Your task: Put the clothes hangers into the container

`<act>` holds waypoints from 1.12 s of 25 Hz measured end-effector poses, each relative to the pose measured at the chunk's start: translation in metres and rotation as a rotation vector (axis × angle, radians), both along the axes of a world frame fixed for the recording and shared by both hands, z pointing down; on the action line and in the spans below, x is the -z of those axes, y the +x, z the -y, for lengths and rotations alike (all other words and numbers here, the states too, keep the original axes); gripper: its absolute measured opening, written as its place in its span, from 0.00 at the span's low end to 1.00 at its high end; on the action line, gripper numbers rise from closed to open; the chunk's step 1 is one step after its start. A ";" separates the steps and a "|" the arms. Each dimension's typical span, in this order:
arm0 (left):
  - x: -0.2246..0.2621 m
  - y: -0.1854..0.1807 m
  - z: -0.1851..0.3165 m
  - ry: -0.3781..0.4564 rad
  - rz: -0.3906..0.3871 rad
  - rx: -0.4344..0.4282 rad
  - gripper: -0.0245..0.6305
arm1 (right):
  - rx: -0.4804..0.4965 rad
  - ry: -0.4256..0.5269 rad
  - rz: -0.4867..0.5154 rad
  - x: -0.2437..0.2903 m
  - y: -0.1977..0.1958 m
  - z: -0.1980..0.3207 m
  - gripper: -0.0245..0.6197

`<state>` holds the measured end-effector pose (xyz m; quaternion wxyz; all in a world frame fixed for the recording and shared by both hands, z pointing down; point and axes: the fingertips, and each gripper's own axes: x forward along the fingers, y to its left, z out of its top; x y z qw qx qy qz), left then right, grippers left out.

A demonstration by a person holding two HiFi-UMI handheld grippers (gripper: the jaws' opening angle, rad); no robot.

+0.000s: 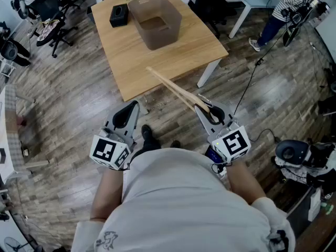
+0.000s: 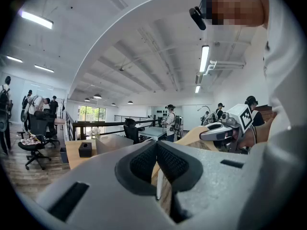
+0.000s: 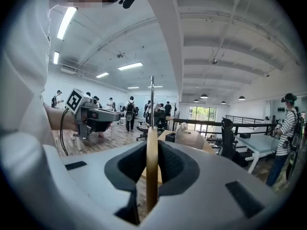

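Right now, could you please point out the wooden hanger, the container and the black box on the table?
wooden hanger (image 1: 176,88), head view, middle of its wooden arm.
container (image 1: 158,40), head view, its near wall.
black box (image 1: 119,14), head view, its top.

One hanger (image 1: 173,87), pale wood, clamped in right gripper (image 1: 206,110), slanting toward table (image 1: 131,62). One container (image 1: 156,20), translucent grey, upright on it.
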<state>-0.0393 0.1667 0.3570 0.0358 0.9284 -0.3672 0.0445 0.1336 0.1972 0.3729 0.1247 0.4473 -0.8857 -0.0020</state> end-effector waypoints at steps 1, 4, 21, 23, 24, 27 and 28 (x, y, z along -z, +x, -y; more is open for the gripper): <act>0.000 0.001 -0.001 -0.001 0.000 0.000 0.05 | 0.000 0.003 0.000 0.001 0.001 0.000 0.13; 0.001 0.004 -0.002 -0.002 0.002 0.001 0.05 | 0.001 0.005 0.000 0.002 0.004 -0.001 0.13; 0.003 0.002 0.036 -0.003 0.016 -0.001 0.05 | 0.003 -0.007 -0.002 0.003 -0.001 0.040 0.13; 0.001 0.000 0.050 -0.003 0.016 -0.006 0.05 | 0.000 -0.006 0.002 0.005 -0.004 0.054 0.13; 0.001 -0.001 0.057 -0.006 0.014 -0.007 0.05 | -0.002 -0.007 0.004 0.005 -0.006 0.060 0.13; -0.002 -0.003 0.078 -0.008 0.004 -0.010 0.05 | -0.003 -0.004 0.007 0.003 -0.010 0.080 0.13; -0.002 -0.003 0.086 -0.007 0.002 -0.013 0.05 | -0.003 0.001 0.007 0.003 -0.012 0.088 0.13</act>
